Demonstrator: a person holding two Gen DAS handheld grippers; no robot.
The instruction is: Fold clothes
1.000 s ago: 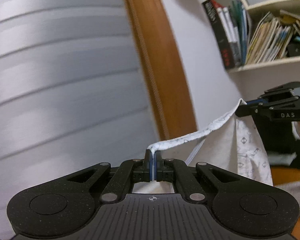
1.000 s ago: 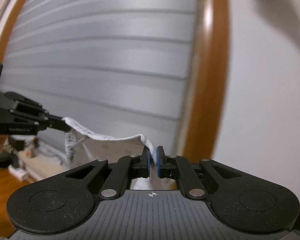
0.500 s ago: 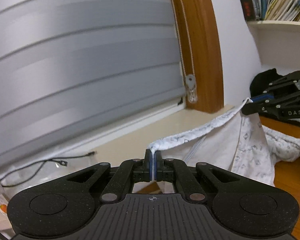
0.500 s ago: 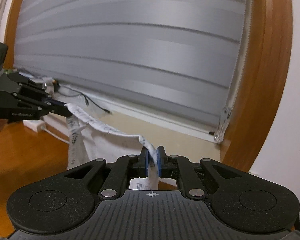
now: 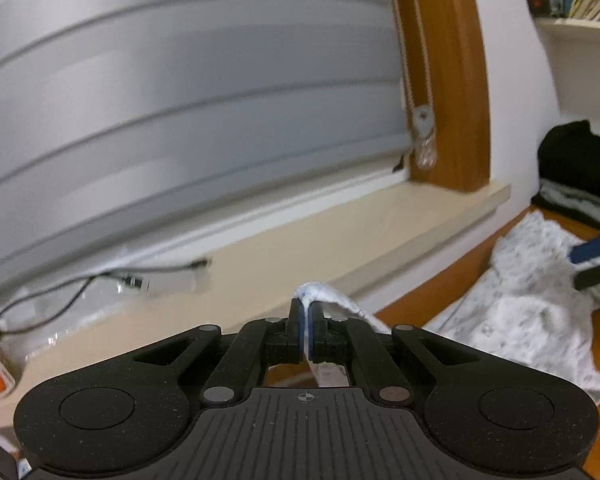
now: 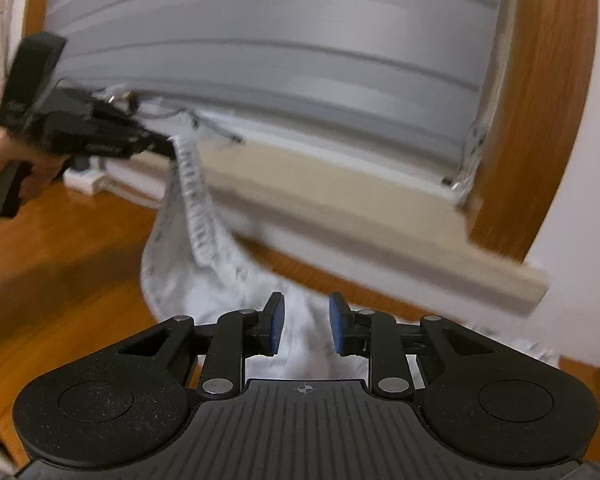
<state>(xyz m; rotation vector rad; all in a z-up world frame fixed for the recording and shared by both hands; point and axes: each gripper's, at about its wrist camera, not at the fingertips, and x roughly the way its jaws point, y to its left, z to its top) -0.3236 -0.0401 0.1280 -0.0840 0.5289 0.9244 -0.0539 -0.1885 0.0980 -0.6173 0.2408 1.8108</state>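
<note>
Wooden tabletop (image 6: 60, 264) below the windowsill (image 5: 340, 240): patterned white garment (image 6: 204, 248) laid down.
Left gripper (image 5: 307, 326) pinched its hem; right gripper (image 6: 306, 330) was opening, cloth unpinched; release should wait until flat.

1. Both views are evenly and softly lit indoors, with a warm cast; no single light source shows.
2. Fisheye distortion bends the window blind (image 5: 188, 120) slats and the wooden window frame (image 5: 448, 72) into arcs, strongest toward the edges, where the corners go dark.
3. Motion blur smears the window sill (image 6: 340, 208) and the patterned white garment (image 6: 204, 216) in the right wrist view; the left claw (image 6: 168, 146) there is soft too.
4. The near claw bodies stay sharp in both views.
5. A soft shadow lies on the wooden worktop (image 6: 60, 260) at left.
6. No harsh glare; the blind shows pale, mild sheen.
</note>
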